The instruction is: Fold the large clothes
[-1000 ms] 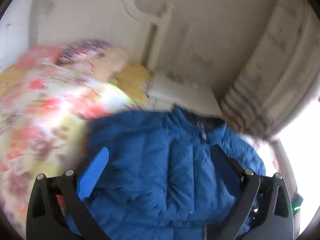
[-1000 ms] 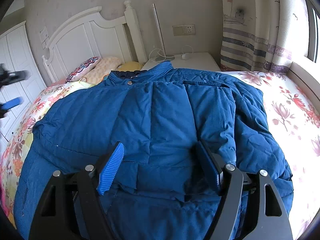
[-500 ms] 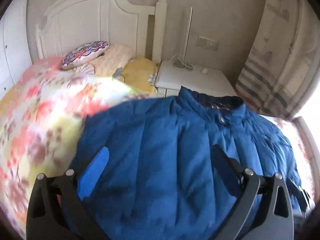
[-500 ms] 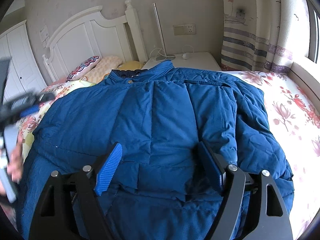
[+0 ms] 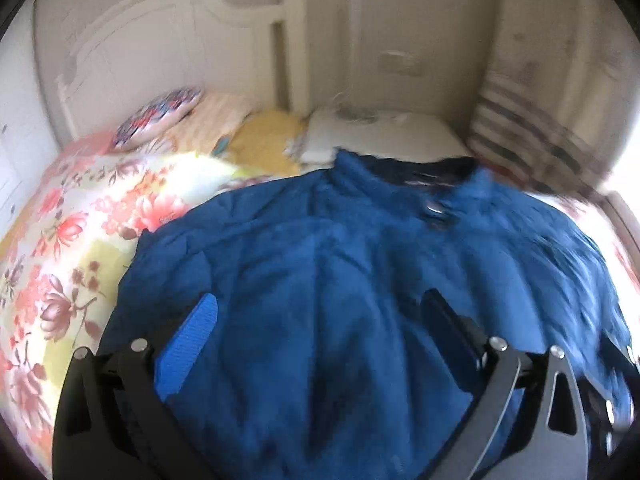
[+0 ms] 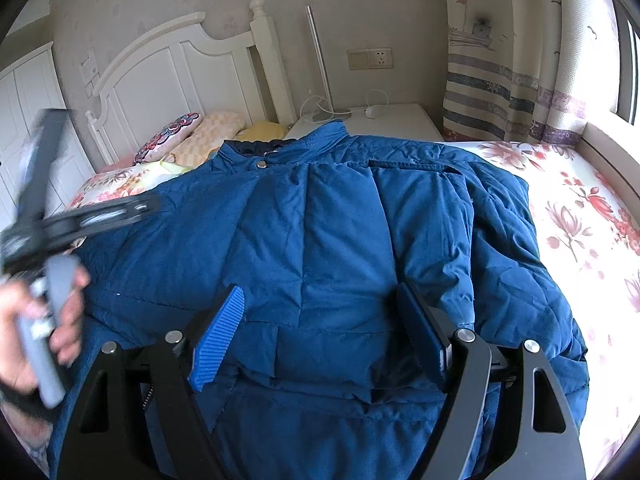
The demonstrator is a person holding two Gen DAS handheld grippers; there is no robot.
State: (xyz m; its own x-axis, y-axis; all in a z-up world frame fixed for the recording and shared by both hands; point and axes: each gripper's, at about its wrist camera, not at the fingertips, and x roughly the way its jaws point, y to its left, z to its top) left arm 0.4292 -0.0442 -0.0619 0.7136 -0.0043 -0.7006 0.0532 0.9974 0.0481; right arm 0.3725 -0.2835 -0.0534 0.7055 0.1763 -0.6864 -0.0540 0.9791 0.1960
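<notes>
A large blue puffer jacket (image 6: pixel 320 232) lies spread front-up on the floral bed, collar toward the headboard. It fills the left wrist view (image 5: pixel 340 280) too. My right gripper (image 6: pixel 320 328) is open and empty, hovering over the jacket's lower middle. My left gripper (image 5: pixel 320 332) is open and empty above the jacket's left half. The left tool and the hand holding it show blurred at the left edge of the right wrist view (image 6: pixel 52 232). The jacket's right sleeve (image 6: pixel 516 272) lies folded in along the right side.
Floral bedspread (image 6: pixel 580 216) shows right of the jacket and left of it (image 5: pixel 68 240). Pillows (image 6: pixel 192 136) lie by the white headboard (image 6: pixel 180 72). A white nightstand (image 6: pixel 384 120) with a lamp pole and cable stands behind the collar. Striped curtain (image 6: pixel 512 88) hangs at right.
The left gripper has swung right, from over the bedspread to over the jacket, and now shows in the right wrist view. The right gripper has barely moved. Both jaws stayed open.
</notes>
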